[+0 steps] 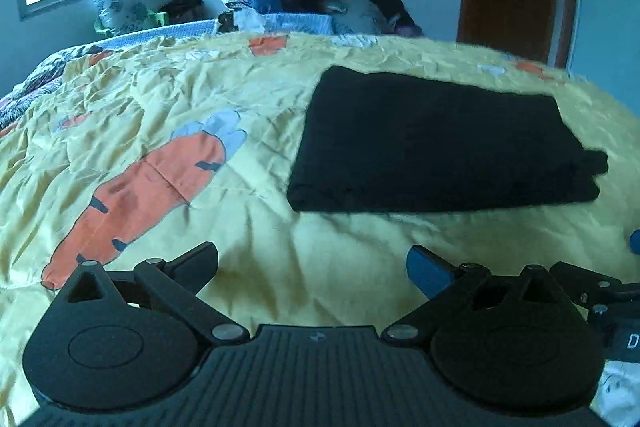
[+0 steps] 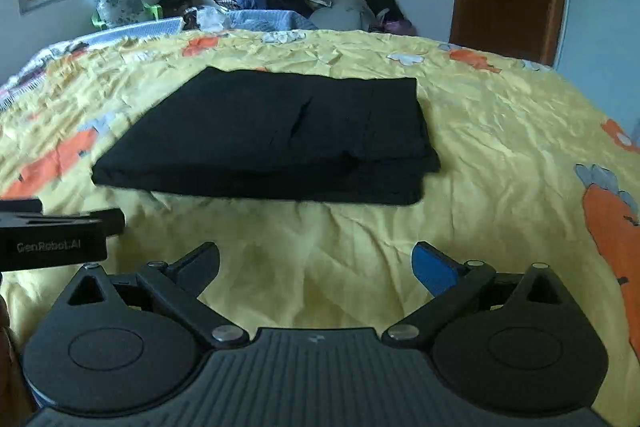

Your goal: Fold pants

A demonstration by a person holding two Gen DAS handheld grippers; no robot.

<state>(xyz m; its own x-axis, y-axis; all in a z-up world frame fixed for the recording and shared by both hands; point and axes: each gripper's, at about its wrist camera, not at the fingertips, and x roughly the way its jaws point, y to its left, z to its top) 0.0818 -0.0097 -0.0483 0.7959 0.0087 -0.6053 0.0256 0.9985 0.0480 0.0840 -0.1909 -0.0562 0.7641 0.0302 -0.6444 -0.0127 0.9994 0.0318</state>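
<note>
Pants (image 2: 272,135) lie folded flat on our yellow bedspread (image 2: 500,147) — left gripper (image 1: 312,267) and right gripper (image 2: 316,265) both gape wide, holding nothing.

Both wrist cameras sit low over the bed (image 1: 240,227), angled down toward the far wall — sharing the folded black pants (image 2: 272,135), seen nearby.
</note>
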